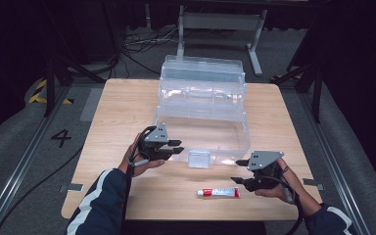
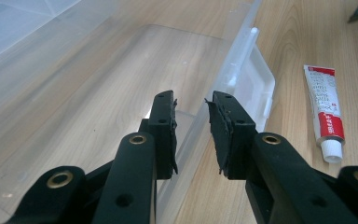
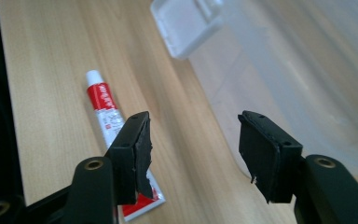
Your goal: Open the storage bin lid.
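A clear plastic storage box [image 1: 203, 105] stands open in the middle of the wooden surface [image 1: 122, 105], its lid tipped up at the back and its hold showing nothing inside, while the red-and-white tube [image 1: 219, 192] lies flat outside it, near the front edge. The left gripper [image 1: 178, 146] sits at the box's front left wall, its fingers [image 2: 165, 133] a narrow gap apart astride the clear rim without visibly pinching it. The right gripper [image 1: 238, 171] hangs just above the tube's far end with fingers [image 3: 137, 154] wide apart around nothing, so the pick-up and the packing appear not yet begun.
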Demonstrator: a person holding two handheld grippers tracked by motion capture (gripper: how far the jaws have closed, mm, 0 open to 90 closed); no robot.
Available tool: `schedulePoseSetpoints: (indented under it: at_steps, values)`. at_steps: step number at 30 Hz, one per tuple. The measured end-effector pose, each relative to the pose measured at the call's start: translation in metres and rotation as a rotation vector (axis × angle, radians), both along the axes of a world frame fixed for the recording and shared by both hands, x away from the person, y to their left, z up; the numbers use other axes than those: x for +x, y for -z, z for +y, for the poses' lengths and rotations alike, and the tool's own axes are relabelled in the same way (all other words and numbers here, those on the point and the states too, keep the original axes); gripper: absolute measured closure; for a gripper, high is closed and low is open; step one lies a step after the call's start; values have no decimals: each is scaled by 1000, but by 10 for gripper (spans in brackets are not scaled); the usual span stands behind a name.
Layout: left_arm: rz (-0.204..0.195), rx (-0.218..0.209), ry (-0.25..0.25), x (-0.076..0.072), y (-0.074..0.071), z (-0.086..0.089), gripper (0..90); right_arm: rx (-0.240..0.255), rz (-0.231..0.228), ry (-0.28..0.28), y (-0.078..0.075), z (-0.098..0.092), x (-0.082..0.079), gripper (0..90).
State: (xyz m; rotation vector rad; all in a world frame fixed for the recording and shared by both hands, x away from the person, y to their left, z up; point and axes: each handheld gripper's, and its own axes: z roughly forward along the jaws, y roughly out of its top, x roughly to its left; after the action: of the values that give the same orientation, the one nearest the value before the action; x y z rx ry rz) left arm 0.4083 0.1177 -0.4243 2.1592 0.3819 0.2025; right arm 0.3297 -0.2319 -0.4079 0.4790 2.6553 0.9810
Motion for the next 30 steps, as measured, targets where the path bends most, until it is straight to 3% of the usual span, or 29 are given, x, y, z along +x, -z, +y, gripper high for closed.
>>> schedulePoseSetpoints:
  at_steps: [11,14,17,30]
  values:
    - [-19,29,-20,-4,-1,-3,697,-88,97,-88,25,30,-3,451]
    - [-35,71,-24,-6,-7,-4,703,-117,125,-121,30,39,-3,457]
    - [-52,64,-25,-11,-13,0,700,-145,145,-148,35,46,-3,458]
    - [-103,119,-100,-33,-19,27,537,-203,199,-204,49,60,3,491]
